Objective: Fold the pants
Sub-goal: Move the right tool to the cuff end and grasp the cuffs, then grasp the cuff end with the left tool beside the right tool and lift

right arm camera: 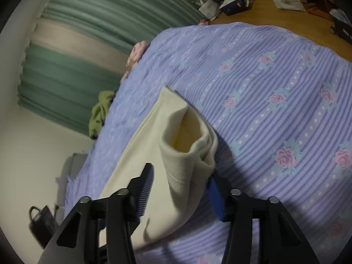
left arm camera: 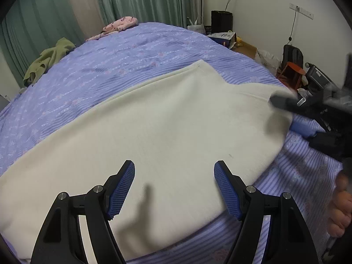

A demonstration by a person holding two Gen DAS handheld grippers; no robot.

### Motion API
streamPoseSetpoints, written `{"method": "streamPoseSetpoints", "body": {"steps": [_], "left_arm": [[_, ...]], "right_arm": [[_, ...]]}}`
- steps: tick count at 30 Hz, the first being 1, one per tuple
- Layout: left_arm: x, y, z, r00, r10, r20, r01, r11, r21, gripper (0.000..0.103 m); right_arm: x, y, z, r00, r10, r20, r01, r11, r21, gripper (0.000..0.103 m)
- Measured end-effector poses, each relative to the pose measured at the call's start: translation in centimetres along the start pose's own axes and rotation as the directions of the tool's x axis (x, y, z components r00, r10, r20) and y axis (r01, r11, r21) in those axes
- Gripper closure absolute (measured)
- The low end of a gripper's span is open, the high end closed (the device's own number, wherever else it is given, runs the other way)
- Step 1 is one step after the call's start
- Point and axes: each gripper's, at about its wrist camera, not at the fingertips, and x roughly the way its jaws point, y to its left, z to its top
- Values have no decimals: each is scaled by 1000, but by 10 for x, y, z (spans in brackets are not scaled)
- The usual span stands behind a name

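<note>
left gripper [left arm camera: 173, 189]: black linkage arms, silver pivot screws, blue gridded pads
right gripper [right arm camera: 180, 192]: black arms, silver screws, blue pads

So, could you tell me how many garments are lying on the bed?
3: cream pants nearest, spread out; a green garment at the far left edge; a pink one at the far end. Others may be hidden.

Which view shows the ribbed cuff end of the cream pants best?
The right wrist view: the ribbed cuff sits close up between the open fingers of the right gripper, its opening visible. The left wrist view shows the pants spread flat, with that end blurred behind the right gripper.
</note>
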Motion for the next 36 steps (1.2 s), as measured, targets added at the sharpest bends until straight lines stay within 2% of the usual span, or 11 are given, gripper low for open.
{"method": "streamPoseSetpoints", "body": {"steps": [3,9,11,14,18,20,23,28,30,33,36], "left_arm": [[3,-2,0,1000,-5,-8,5,1000,2,29],[6,-7,-2,1000,-11,-8,11,1000,5,29],[9,-9,-3,1000,-8,-26,8,1000,8,29],[6,-11,-4,998,-53,-31,52,998,-23,29],[6,-22,-5,998,-51,-37,51,999,2,25],[16,-24,-10,995,-54,-84,56,998,13,25],[27,-24,-19,992,-66,-111,65,998,-10,23],[34,-25,-18,985,-93,-145,89,996,-29,18],[26,-23,-7,985,-110,-135,111,994,-5,21],[7,-12,34,993,-118,-9,118,992,50,19],[18,-7,82,977,-212,13,208,967,150,14]], "right_arm": [[1,14,-1,999,-40,18,42,990,-132,53],[38,-34,6,996,-46,-75,50,997,60,53],[38,-37,10,994,-71,-83,77,994,73,84],[8,-34,12,999,-20,-49,27,988,150,88],[-18,0,-4,980,-198,23,199,974,-109,88],[-2,-18,-8,972,-229,-43,226,971,-81,88],[10,-46,-6,978,-182,-102,185,982,26,87],[11,-50,-3,984,-145,-104,152,986,66,82],[10,-54,-5,982,-153,-110,160,985,60,82],[7,-52,-7,979,-176,-100,180,983,39,82],[5,-46,-9,974,-211,-85,214,976,29,82]]}}
